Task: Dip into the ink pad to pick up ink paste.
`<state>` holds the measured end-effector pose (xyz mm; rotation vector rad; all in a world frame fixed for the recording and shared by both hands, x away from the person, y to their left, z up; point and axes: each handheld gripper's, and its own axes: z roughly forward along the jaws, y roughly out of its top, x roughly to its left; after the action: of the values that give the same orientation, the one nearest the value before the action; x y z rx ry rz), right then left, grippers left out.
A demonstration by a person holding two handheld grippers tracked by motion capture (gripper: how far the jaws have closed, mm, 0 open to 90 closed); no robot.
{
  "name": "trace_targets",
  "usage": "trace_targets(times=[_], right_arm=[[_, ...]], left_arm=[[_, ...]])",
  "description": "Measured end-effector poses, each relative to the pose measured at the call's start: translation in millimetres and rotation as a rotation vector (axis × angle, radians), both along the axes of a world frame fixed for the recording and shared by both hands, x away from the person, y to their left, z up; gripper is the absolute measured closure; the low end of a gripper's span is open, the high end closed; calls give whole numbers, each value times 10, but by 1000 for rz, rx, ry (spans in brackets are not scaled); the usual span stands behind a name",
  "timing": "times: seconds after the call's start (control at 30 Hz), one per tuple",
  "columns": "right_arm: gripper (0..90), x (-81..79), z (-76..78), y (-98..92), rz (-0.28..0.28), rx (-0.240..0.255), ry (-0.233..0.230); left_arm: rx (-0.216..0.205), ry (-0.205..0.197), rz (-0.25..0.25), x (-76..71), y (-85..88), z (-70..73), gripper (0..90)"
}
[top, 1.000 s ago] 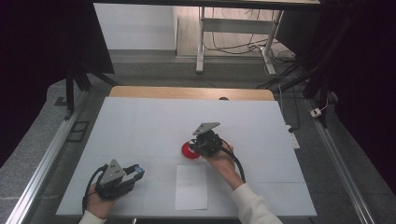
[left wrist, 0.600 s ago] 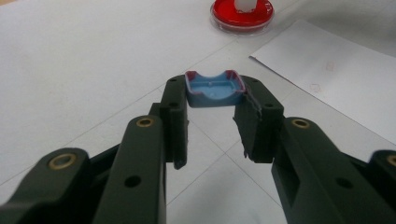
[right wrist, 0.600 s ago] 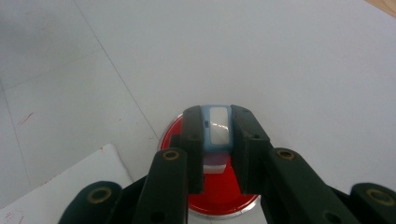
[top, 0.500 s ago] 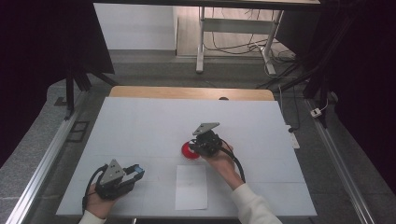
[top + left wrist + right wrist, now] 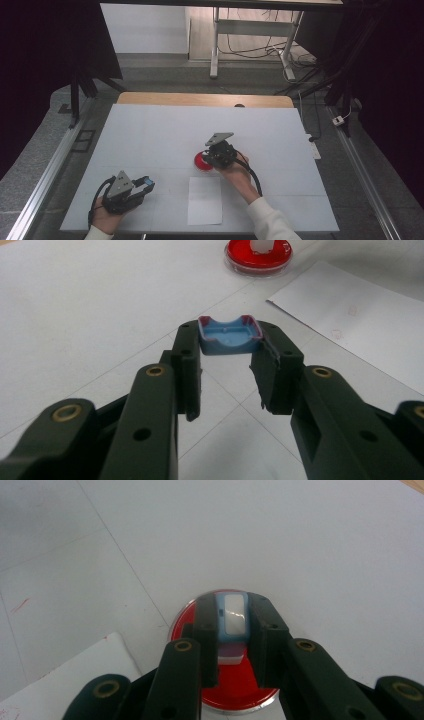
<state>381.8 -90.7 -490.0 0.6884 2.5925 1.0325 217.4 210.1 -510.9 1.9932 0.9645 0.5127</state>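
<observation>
My left gripper rests at the near left of the white table, shut on a small blue cap with red-stained edges; the same blue cap shows at its tip from above. My right gripper points down over a round red ink pad and is shut on a pale blue and white stamp block. The block's lower end stands over the red ink pad; whether it touches I cannot tell. A white paper sheet lies just in front of the pad.
The paper sheet bears faint red marks, and the red ink pad lies beyond it in the left gripper view. A wooden strip borders the table's far edge. Metal rails run along both sides.
</observation>
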Motion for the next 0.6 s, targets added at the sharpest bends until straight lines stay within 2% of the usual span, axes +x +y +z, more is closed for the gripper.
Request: trace_targets(times=[0.37,0.6], right_arm=[[752,5,-18,-27,-13,16,15],[752,-9,-21,-16,-10,5,3]], left_arm=[[0,-1,-4,-4,-9,2,654],[-2,-3,-3,-7,-9,5,654]])
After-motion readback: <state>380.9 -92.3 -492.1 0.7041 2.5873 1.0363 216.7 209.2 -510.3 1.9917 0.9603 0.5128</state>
